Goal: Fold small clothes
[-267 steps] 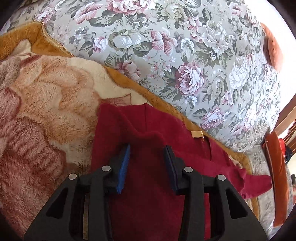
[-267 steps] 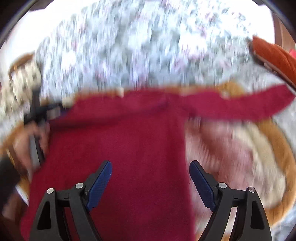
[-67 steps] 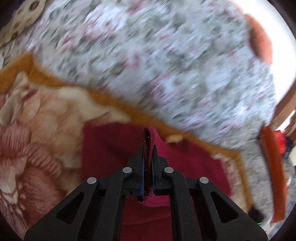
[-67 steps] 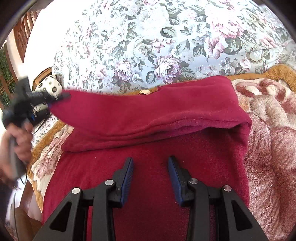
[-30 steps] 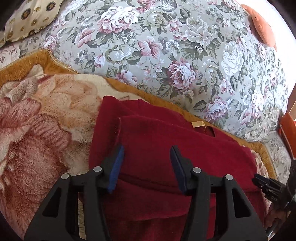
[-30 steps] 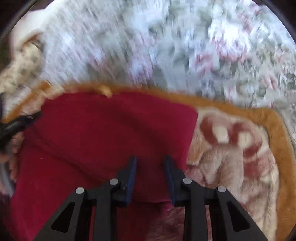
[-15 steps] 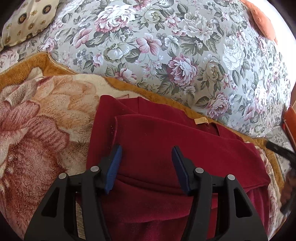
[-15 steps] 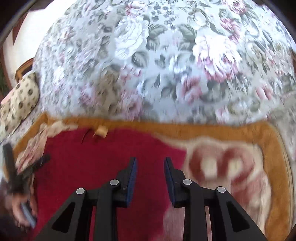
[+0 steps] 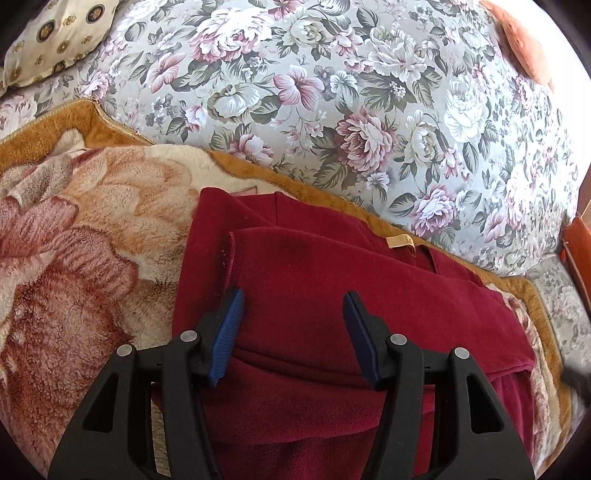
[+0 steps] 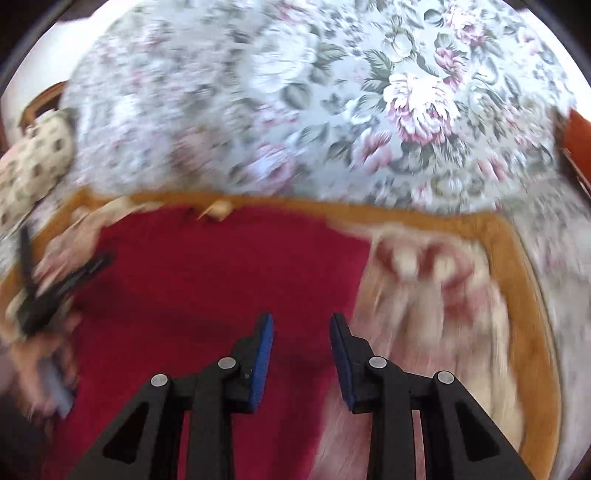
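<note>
A dark red sweater [image 9: 314, 288] lies flat on a fleece blanket [image 9: 74, 229], both sleeves folded across its chest, a tan label [image 9: 399, 242] at the collar. My left gripper [image 9: 293, 314] hovers open just above the folded sleeve, nothing between its blue pads. In the blurred right wrist view the sweater [image 10: 207, 280] fills the lower left. My right gripper [image 10: 301, 332] hangs over its right edge with a narrow gap and nothing between the pads. The left gripper [image 10: 62, 284] and the hand holding it show at the left edge there.
The blanket has an orange-brown border [image 9: 325, 199] and lies against a floral sofa back [image 9: 351, 92]. A patterned cushion [image 9: 55, 33] sits at the upper left, an orange cushion [image 9: 521, 40] at the upper right. Blanket [image 10: 443, 314] lies bare to the sweater's right.
The right gripper has pulled back and up, away from the sweater's right edge, its view now blurred by motion. The left gripper stays in place, open, over the folded sleeve.
</note>
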A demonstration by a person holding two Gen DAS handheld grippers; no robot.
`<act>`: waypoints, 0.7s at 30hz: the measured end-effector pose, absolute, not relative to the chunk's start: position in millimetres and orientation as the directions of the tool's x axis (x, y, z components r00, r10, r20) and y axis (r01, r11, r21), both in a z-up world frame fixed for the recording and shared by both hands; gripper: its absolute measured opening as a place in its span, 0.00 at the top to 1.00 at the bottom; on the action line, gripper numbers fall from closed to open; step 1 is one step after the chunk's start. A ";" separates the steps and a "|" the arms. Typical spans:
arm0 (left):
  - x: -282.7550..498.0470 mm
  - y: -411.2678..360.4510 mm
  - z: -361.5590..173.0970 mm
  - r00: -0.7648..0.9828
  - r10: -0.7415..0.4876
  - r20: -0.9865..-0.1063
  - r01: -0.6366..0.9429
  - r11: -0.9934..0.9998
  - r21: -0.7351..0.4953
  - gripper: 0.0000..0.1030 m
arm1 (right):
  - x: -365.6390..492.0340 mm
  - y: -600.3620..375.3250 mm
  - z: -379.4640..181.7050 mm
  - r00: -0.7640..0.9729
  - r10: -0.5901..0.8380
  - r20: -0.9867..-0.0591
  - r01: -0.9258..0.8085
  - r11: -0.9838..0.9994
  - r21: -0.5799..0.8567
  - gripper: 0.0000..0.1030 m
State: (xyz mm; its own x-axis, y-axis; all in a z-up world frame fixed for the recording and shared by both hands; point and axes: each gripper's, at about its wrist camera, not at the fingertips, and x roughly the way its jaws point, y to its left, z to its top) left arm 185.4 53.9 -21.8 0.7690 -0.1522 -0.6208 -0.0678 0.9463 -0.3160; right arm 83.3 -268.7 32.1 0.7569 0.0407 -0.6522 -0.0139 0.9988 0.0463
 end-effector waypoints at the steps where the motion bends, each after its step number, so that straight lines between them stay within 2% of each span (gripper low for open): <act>1: 184.7 54.2 -21.6 0.769 -0.155 -0.621 -0.069 0.945 -0.320 0.46 | 60.3 -256.7 31.1 0.759 0.058 -0.648 -0.023 0.998 0.062 0.71; 5: 177.6 50.1 -19.2 0.766 -0.141 -0.628 -0.065 0.954 -0.293 0.46 | -30.7 -223.5 43.4 0.777 0.130 -0.616 -0.093 0.991 0.092 0.70; 10: 168.2 35.4 -17.6 0.758 -0.067 -0.649 -0.071 0.980 -0.184 0.46 | -99.3 -226.8 50.1 0.748 0.144 -0.648 -0.150 0.988 0.046 0.70; 13: 161.3 34.9 -17.0 0.764 -0.062 -0.642 -0.071 0.981 -0.180 0.46 | -110.0 -240.7 42.6 0.724 0.151 -0.673 -0.131 0.988 0.081 0.70; 15: 157.3 37.1 -17.0 0.768 -0.069 -0.637 -0.072 0.978 -0.193 0.46 | -118.8 -251.1 42.6 0.769 0.101 -0.631 -0.081 0.995 0.061 0.70; 18: 152.7 38.8 -18.1 0.763 -0.071 -0.643 -0.080 0.976 -0.202 0.45 | -115.2 -261.0 33.7 0.752 0.032 -0.659 -0.016 0.999 0.030 0.70; 21: 153.2 37.3 -18.5 0.754 -0.069 -0.653 -0.084 0.976 -0.199 0.44 | -119.6 -268.7 40.1 0.775 0.047 -0.630 -0.008 0.998 0.066 0.70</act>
